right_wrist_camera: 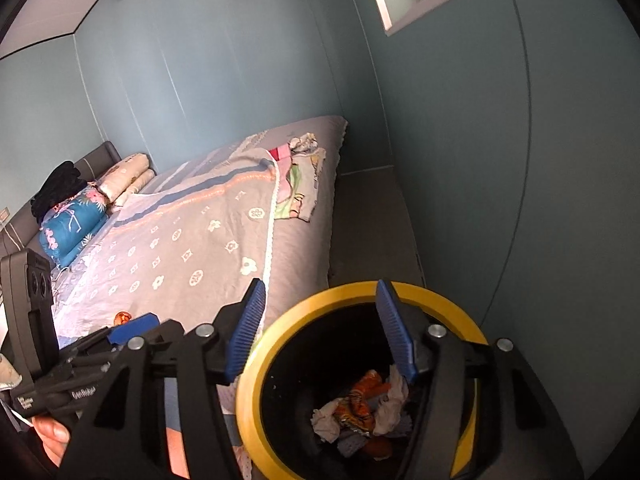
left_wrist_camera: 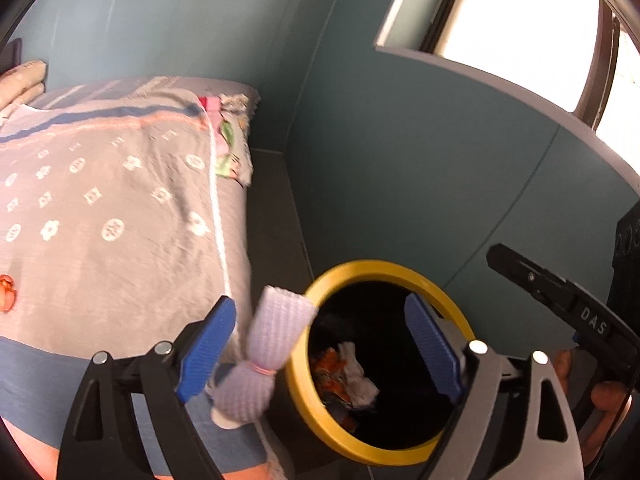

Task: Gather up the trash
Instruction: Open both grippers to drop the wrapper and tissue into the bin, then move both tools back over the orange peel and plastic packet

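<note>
Left tongs (left_wrist_camera: 320, 344) spread, bundle (left_wrist_camera: 260, 360) beside bin rim (left_wrist_camera: 298, 360)

R gripper (right_wrist_camera: 320, 330) open over yellow-rimmed bin (right_wrist_camera: 256, 376); trash (right_wrist_camera: 360, 408) inside.

Teal panelled walls (right_wrist_camera: 224, 64) fill most of both views. A bed (right_wrist_camera: 208, 256) under a grey patterned blanket (left_wrist_camera: 120, 200) lies at centre left, pillows (right_wrist_camera: 124, 178) at its dark headboard (right_wrist_camera: 102, 156). A bright window (left_wrist_camera: 520, 20) glares upper right; grey floor (right_wrist_camera: 368, 220) runs beside the bed
</note>
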Motion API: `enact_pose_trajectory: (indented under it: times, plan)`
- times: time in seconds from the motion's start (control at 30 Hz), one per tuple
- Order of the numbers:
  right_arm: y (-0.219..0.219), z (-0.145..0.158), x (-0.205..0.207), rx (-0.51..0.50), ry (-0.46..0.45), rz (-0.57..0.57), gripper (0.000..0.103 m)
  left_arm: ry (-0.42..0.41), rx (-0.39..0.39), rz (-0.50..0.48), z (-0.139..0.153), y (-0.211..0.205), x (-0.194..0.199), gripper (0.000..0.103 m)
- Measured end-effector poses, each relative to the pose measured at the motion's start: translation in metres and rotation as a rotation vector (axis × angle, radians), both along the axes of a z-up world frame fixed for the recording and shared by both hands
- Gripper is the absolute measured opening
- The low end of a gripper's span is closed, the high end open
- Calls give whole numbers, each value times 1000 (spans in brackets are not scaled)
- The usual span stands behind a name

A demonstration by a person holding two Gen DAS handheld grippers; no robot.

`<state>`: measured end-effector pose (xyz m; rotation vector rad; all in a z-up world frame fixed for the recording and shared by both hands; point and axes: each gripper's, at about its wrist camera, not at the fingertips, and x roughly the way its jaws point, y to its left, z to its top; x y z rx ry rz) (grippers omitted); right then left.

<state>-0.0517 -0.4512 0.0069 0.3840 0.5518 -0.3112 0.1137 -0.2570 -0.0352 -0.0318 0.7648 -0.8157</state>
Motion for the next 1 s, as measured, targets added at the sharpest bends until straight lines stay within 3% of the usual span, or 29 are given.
enact_pose_trajectory:
  times: [0.33,0.5,0.67,1.0]
  plan:
    - [36,24,23,-18,-76,121,70,-99,-30,135,29,67,13,92]
    - [68,36,42,-30,-86,201,71,-148,-38,244,40,112,20,95]
    - [101,45,62,-35,-102,279,80,-195,-43,347,51,158,25,95]
    - [178,51,119,-2,-147,473,86,-202,6,560,43,258,42,95]
